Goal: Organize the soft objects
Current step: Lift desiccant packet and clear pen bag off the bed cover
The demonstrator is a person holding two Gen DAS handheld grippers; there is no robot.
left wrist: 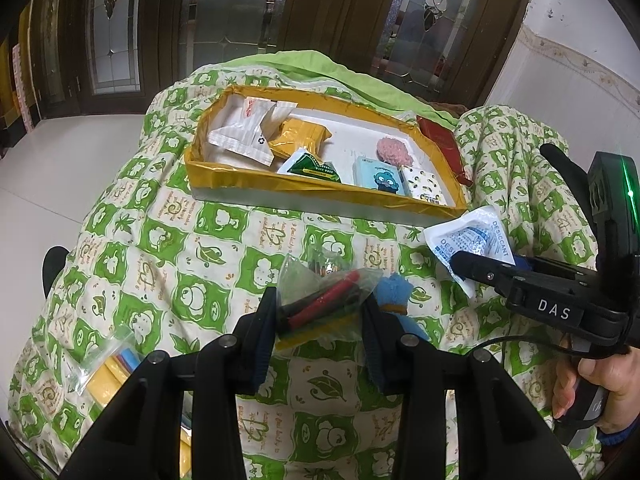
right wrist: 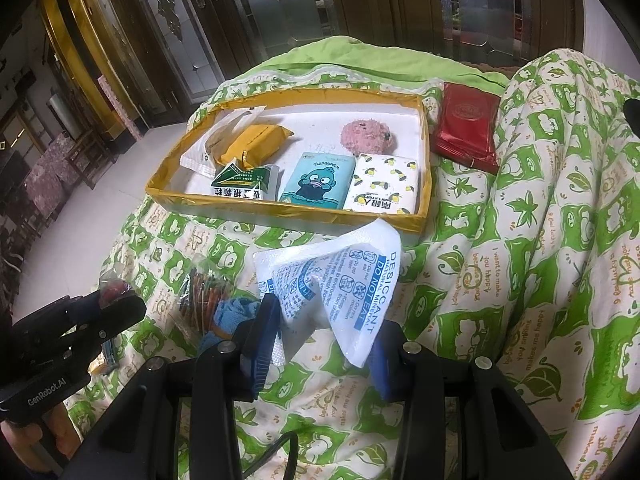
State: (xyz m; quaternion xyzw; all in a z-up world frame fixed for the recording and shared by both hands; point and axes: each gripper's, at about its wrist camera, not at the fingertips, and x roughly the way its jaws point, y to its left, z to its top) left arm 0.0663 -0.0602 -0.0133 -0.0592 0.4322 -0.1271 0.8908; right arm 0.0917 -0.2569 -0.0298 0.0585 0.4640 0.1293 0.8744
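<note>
Now desiccant packet (right wrist: 340, 280) upright, creased, btwn jaws.

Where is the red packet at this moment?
The red packet lies on the green quilt, outside the yellow box, beside its right wall in the right wrist view.

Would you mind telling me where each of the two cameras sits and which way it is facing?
Left wrist: on the left gripper, looking down over its bag of coloured sticks to the yellow tray; the right gripper and hand show.
Right wrist: on the right gripper, looking down past its desiccant packet to the tray; the left gripper shows.
Shared: tray, packet, green quilt.
</note>
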